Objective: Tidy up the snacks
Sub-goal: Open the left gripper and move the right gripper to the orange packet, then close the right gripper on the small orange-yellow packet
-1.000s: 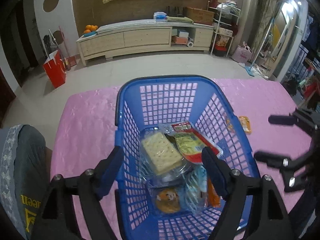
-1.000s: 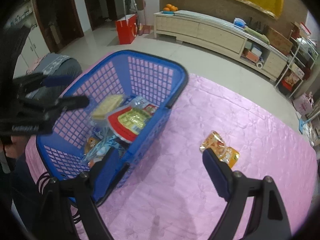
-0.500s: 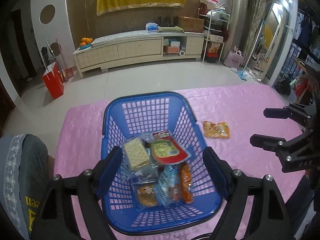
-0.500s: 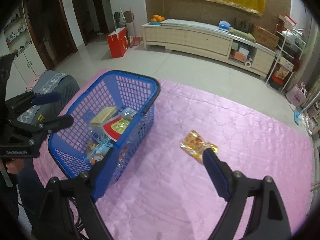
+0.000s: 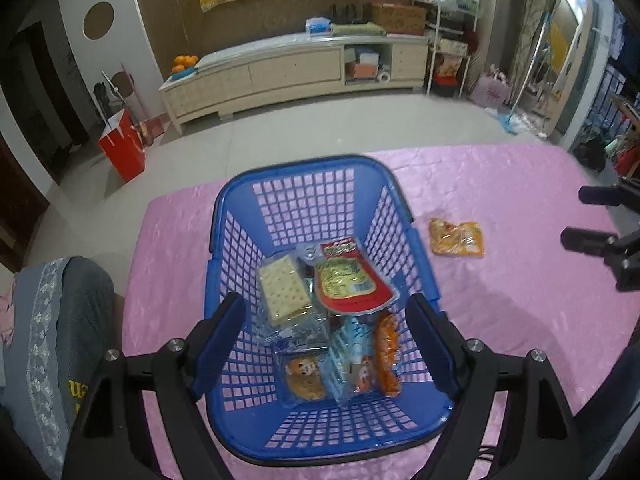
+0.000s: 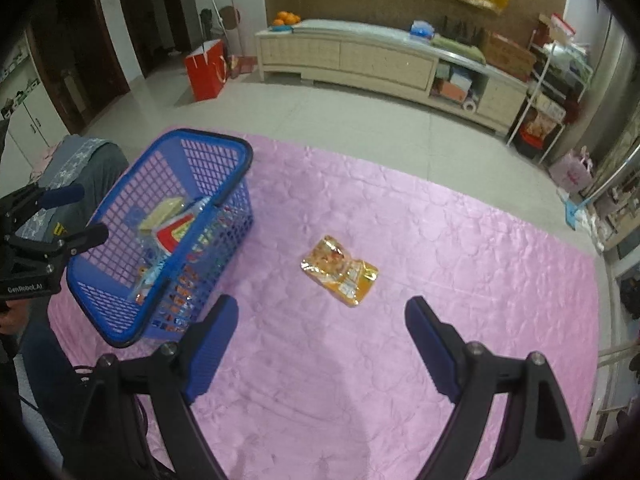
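A blue plastic basket [image 5: 304,196] [image 6: 188,152] stands on the pink tablecloth and holds several snack packs, among them a cracker pack [image 5: 282,286] and a red and yellow pouch [image 5: 346,282]. One orange snack packet [image 5: 456,238] [image 6: 340,270] lies flat on the cloth to the basket's right. My left gripper [image 5: 326,320] hangs open above the basket, nothing between its fingers. My right gripper [image 6: 322,320] is open above the bare cloth, with the orange packet just beyond its fingertips. Each gripper shows at the edge of the other's view.
The pink tablecloth [image 6: 460,260] covers a wide table. A grey cushioned seat [image 5: 52,320] sits at the table's left edge. Beyond the table are a tiled floor, a red paper bag [image 5: 122,148] and a long cream cabinet [image 5: 296,68].
Both grippers have drawn back and risen, so the basket and the orange packet look smaller and farther. The packet now lies between the right gripper's fingers in its view. Both stayed open.
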